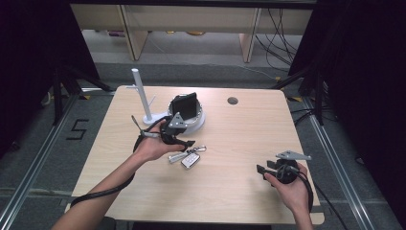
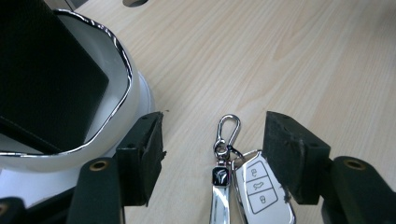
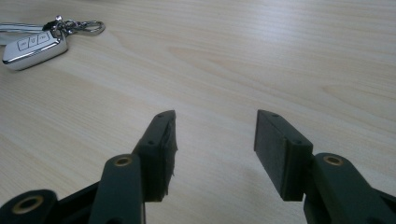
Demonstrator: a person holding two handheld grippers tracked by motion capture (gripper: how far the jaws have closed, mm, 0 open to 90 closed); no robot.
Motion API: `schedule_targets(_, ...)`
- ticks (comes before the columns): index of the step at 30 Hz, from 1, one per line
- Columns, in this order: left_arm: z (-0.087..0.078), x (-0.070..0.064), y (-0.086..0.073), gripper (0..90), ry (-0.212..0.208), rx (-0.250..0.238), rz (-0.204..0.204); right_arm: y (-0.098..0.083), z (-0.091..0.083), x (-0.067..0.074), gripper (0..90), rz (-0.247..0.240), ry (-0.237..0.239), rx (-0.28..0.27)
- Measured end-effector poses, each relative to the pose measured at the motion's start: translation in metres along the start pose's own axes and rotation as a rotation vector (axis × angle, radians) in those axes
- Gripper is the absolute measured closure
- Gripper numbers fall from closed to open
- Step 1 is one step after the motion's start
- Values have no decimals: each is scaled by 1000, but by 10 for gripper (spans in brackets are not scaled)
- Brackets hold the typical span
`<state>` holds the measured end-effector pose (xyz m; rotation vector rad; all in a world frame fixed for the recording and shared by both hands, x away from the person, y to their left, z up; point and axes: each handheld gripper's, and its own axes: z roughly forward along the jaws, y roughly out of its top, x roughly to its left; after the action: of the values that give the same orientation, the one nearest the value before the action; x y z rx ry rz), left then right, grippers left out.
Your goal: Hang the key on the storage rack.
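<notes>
Two hand-held grippers are over the desk (image 1: 230,143). There is one key fob (image 2: 261,193), one metal tag (image 2: 219,193) beside it, one snap hook (image 2: 227,130), one white bowl (image 2: 126,100) and one white stand (image 1: 142,96).

The left hand-held gripper (image 2: 212,154) sits low over the keys with its jaws spread apart and nothing pinched. The tag and hook lie in the gap between the jaws, and the fob lies against the inner face of the jaw at the right of the left gripper view; I cannot tell whether they touch. The bowl stands just beside the other jaw, with a dark, upright object (image 1: 185,106), perhaps a wallet, inside it. The stand rises behind the left hand (image 1: 153,146), near the bowl.

The fob lies flat, buttons up, near the desk's middle. In the left gripper view its long axis runs away from the camera, the hook at the far end.

The right hand-held gripper (image 3: 215,140) is well apart, near the front right edge, jaws spread over bare wood and pointing towards the keys.

A round hole (image 1: 232,100) is in the desk's far side.
</notes>
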<state>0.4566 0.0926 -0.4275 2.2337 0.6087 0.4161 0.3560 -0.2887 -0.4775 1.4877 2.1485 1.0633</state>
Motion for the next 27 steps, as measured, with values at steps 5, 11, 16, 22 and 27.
schedule_targets(5, 0, -1, 3, 361, -8, 2, 7, 1, 0, 5, 485, 15, 5, 13)
schedule_targets(11, 2, -2, 2, 361, -22, 17, -14, 1, 2, 4, 457, 8, 10, 13)
schedule_targets(16, 5, 0, 5, 363, -42, 65, 15, 1, 2, 4, 457, -1, 14, 12)
schedule_targets(22, 14, 5, 12, 442, -86, 157, 66, 2, 1, 7, 457, -2, 11, 21)
schedule_targets(27, 26, 7, 20, 507, -93, 254, 91, 3, 1, 6, 459, -14, 12, 8)
